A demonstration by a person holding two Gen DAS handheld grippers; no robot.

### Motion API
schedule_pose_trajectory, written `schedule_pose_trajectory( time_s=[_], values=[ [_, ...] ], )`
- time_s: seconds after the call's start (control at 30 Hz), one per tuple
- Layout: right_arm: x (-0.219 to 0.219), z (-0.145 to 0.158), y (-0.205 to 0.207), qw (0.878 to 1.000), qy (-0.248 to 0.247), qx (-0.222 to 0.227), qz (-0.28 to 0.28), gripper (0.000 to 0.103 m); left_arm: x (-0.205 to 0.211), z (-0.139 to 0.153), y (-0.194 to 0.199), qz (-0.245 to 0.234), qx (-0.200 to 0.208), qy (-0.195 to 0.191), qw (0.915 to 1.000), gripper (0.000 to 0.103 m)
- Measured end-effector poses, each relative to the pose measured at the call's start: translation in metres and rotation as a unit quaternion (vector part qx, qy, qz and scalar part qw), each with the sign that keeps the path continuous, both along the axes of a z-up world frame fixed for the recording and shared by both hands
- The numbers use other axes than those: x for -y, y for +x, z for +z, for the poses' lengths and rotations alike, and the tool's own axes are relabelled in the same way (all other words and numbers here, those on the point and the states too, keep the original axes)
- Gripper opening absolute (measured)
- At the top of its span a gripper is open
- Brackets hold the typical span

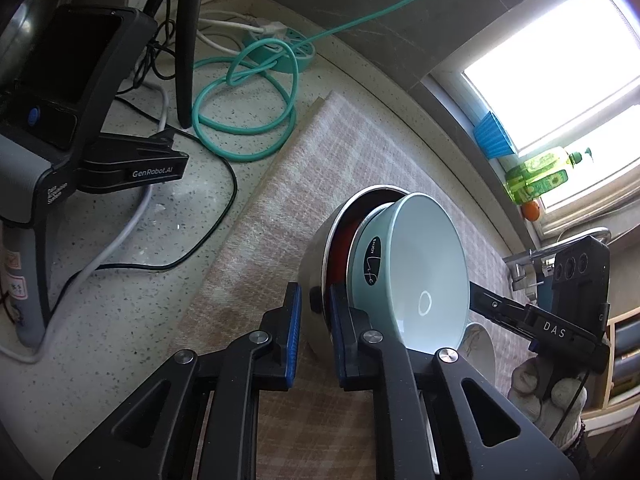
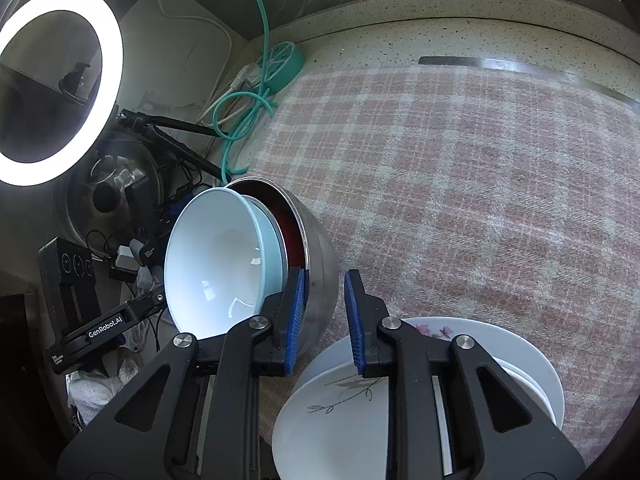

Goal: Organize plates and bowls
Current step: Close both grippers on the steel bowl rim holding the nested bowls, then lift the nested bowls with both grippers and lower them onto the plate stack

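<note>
A stack of nested bowls is held tilted above the checked cloth: a steel bowl (image 1: 320,240) outside, a red bowl (image 1: 347,236) inside it, and a light blue bowl (image 1: 416,264) innermost. My left gripper (image 1: 316,320) is shut on the steel bowl's rim. My right gripper (image 2: 322,316) grips the opposite rim of the same steel bowl (image 2: 318,248); the blue bowl (image 2: 216,260) shows beside it. White plates with flower prints (image 2: 532,364) lie stacked on the cloth under my right gripper.
A speckled countertop (image 1: 132,300) carries a teal hose (image 1: 248,120), a teal power strip (image 2: 284,64), cables and a tripod leg (image 1: 186,40). A lit ring light (image 2: 60,84) and a pot lid (image 2: 108,200) stand at left. A window with bottles (image 1: 536,176) is at right.
</note>
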State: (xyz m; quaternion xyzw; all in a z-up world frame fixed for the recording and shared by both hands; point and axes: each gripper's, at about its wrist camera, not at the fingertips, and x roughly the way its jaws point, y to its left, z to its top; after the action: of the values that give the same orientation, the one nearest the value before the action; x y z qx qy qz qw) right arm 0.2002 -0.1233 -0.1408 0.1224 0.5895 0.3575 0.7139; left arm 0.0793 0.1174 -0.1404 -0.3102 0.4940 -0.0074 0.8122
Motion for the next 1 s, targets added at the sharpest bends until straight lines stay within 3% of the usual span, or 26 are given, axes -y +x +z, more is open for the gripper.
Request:
schedule_pose_trajectory(
  time_s=[0.13, 0.63, 1.0],
  values=[
    [-0.006, 0.003, -0.001, 1.000, -0.007, 0.007, 0.010, 0.010, 0.003, 0.000, 0.003, -0.003, 0.001, 0.005, 1.0000, 0.009],
    [-0.009, 0.013, -0.006, 0.999, -0.024, 0.023, 0.010, 0.010, 0.007, 0.006, 0.002, 0.003, 0.001, 0.018, 0.9998, 0.008],
    [0.014, 0.047, -0.014, 0.999, -0.008, 0.042, 0.004, 0.010, 0.021, 0.039, -0.006, -0.006, 0.035, 0.030, 0.9989, 0.008]
  ],
)
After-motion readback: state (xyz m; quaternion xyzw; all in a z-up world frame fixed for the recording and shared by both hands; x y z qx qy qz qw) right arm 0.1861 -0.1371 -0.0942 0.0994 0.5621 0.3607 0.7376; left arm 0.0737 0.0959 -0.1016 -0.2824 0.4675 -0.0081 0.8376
